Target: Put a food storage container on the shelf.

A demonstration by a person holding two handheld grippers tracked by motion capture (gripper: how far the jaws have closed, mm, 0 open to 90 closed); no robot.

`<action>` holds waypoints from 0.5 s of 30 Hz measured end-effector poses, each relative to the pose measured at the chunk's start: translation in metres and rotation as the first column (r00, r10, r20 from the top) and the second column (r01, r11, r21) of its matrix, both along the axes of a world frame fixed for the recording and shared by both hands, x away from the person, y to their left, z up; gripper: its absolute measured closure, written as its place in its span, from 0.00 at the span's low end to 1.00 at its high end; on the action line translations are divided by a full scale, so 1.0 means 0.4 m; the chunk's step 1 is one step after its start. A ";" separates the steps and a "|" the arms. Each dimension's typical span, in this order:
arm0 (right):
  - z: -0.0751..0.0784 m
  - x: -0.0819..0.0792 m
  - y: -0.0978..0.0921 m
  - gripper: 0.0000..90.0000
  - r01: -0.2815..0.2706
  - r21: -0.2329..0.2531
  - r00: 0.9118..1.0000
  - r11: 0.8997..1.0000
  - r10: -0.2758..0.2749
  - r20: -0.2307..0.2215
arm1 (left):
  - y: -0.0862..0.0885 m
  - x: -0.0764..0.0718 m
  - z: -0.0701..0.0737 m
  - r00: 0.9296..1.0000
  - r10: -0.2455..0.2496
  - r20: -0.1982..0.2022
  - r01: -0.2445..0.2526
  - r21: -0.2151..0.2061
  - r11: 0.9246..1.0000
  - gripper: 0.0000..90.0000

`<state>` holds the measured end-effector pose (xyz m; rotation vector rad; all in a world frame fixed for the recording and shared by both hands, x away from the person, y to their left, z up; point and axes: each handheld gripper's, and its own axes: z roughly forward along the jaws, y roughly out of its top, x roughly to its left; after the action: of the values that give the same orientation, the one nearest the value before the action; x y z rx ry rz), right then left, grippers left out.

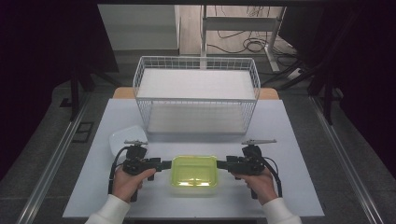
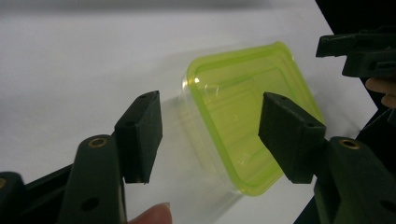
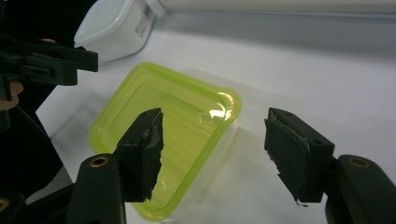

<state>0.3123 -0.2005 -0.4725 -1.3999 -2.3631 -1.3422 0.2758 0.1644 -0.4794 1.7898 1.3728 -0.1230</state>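
So the green-lidded container (image 1: 194, 175) sits dead between both wide-open grippers, left gripper (image 1: 164, 164) and right gripper (image 1: 221, 164) equally near.

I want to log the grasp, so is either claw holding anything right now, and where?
Nothing is held: the left claw and right claw are open on either side of the clear box with a lime-green plastic lid.

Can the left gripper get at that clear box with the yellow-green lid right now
Probably yes. The left gripper is open at the side of the clear plastic box with the yellow-green lid, with bare white table between its jaws and the box.
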 end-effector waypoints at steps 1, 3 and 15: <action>0.000 0.000 0.000 0.42 0.000 0.000 1.000 1.000 0.000 0.000 | 0.001 0.000 -0.006 1.000 0.002 -0.008 -0.002 0.002 1.000 0.44; -0.011 -0.004 0.005 0.42 -0.015 -0.008 1.000 1.000 0.014 -0.010 | 0.003 0.000 -0.014 1.000 -0.003 -0.020 0.003 0.006 1.000 0.44; -0.052 -0.004 0.014 0.48 -0.015 -0.002 0.996 1.000 0.015 -0.086 | -0.004 0.023 -0.063 0.995 -0.024 -0.096 0.020 -0.046 0.999 0.48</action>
<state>0.3106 -0.1951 -0.4933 -1.4085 -2.3170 -1.2490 0.2850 0.1630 -0.5046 1.7818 1.4076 -0.2531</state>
